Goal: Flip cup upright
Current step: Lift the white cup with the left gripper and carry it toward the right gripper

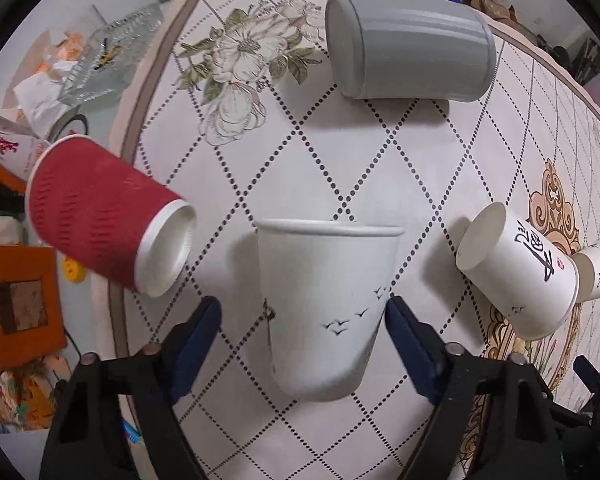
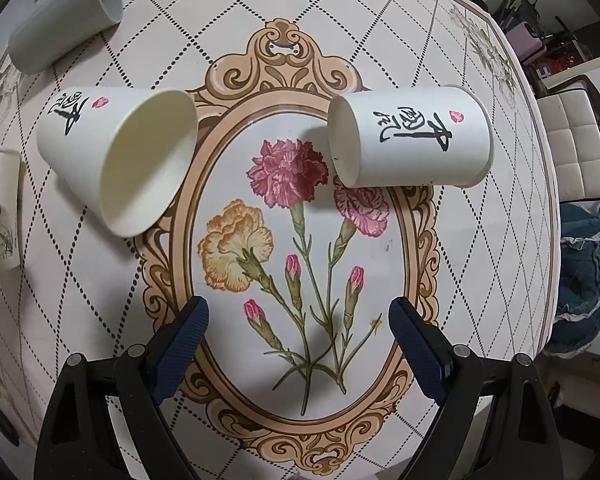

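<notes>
white bird-print cup (image 1: 324, 308) stands between spread left gripper (image 1: 303, 318) fingers.

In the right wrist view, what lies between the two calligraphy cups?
No object: only tablecloth with printed carnations separates the left cup from the right cup.

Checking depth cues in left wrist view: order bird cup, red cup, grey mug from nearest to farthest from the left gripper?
1. Bird cup: between the open fingers of the left gripper, the right pad at its wall.
2. Red cup: on its side, left, at the table edge.
3. Grey mug: on its side, far side, upper right.
</notes>
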Demonstrator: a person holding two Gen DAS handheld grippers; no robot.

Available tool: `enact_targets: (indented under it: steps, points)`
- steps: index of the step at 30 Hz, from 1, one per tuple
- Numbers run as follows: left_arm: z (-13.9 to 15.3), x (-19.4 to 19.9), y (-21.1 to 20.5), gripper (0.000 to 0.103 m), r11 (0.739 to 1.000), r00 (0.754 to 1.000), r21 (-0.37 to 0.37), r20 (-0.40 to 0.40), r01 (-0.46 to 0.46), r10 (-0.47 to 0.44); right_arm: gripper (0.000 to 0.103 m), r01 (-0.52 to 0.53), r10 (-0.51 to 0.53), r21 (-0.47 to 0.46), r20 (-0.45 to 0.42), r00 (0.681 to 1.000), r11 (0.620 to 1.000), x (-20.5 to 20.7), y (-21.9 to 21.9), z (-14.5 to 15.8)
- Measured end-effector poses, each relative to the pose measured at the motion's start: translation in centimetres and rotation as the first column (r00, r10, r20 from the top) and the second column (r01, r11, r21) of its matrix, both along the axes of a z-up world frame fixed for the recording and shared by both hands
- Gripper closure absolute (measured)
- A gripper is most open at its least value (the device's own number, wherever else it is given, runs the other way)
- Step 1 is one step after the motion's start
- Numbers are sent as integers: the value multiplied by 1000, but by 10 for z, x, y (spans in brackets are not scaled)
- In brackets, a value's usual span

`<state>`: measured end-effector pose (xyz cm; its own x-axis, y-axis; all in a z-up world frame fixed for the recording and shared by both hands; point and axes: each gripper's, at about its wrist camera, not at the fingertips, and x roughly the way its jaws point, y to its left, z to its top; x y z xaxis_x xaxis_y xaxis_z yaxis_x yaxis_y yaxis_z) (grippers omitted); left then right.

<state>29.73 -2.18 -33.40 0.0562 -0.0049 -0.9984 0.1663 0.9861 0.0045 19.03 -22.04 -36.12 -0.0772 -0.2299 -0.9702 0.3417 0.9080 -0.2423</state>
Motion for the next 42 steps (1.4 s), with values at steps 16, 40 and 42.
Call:
enact_targets:
  steps: [16, 40, 42]
  points:
    - [15, 2, 2, 43, 999, 998, -11, 31, 48, -47, 10, 10, -9, -13, 12, 1000, 1000, 6, -1, 11]
    - [76, -122, -19, 43, 999, 997, -38, 63, 35, -33, 10, 51, -53, 26, 96, 994, 998, -84, -29, 58]
    - [76, -139, -31, 43, 998, 998, -41, 50, 41, -39, 10, 57, -59, 27, 97, 994, 998, -96, -37, 60]
